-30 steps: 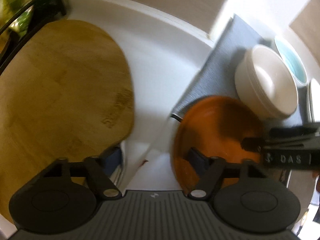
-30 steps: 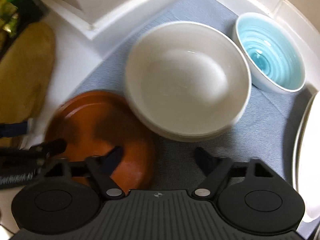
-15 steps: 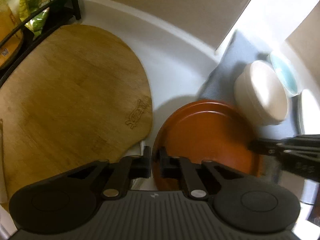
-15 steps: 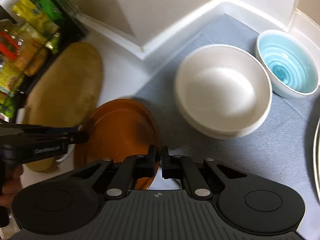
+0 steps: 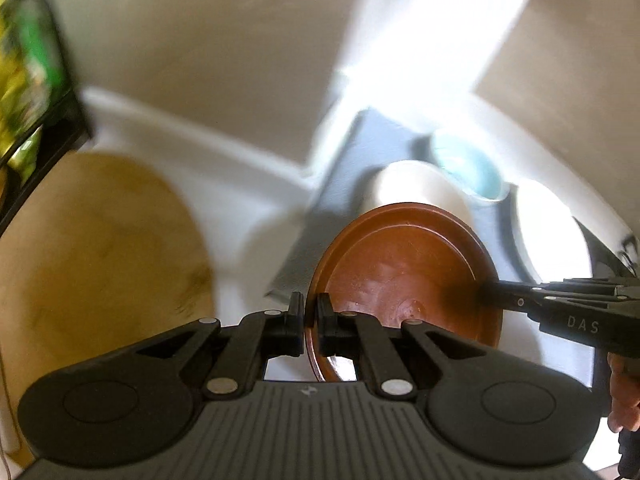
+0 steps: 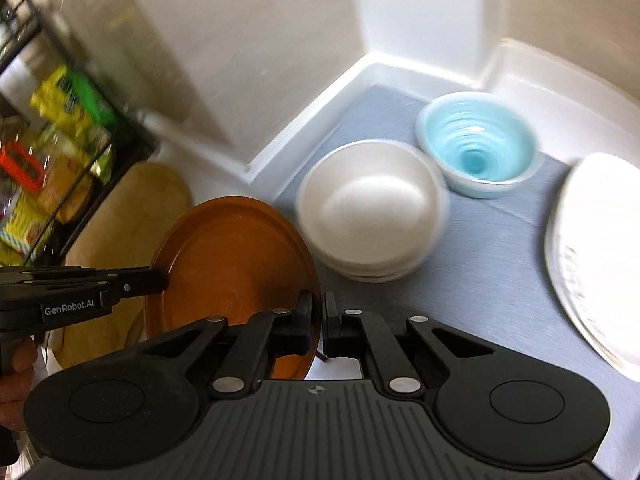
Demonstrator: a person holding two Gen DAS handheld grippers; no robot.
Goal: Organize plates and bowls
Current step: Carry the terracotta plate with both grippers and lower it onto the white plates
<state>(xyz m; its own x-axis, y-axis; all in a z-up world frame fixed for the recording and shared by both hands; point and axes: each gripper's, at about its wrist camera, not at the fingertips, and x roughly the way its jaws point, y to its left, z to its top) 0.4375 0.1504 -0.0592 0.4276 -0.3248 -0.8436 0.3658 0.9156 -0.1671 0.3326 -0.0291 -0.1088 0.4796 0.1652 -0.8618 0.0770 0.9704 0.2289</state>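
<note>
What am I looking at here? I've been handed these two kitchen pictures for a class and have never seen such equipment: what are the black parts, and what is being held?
There is no robot: a person holds a handheld gripper in each hand, and each carries a wide-angle camera looking along its two fingers. One picture is taken from the left gripper, the other from the right gripper; each also shows the other tool reaching in from the side. Both are shut on opposite edges of the orange plate, which they hold tilted above the counter. On the grey mat sit stacked white bowls, a blue bowl and a white plate. A wooden board lies to the left, beside a rack of packets.
</note>
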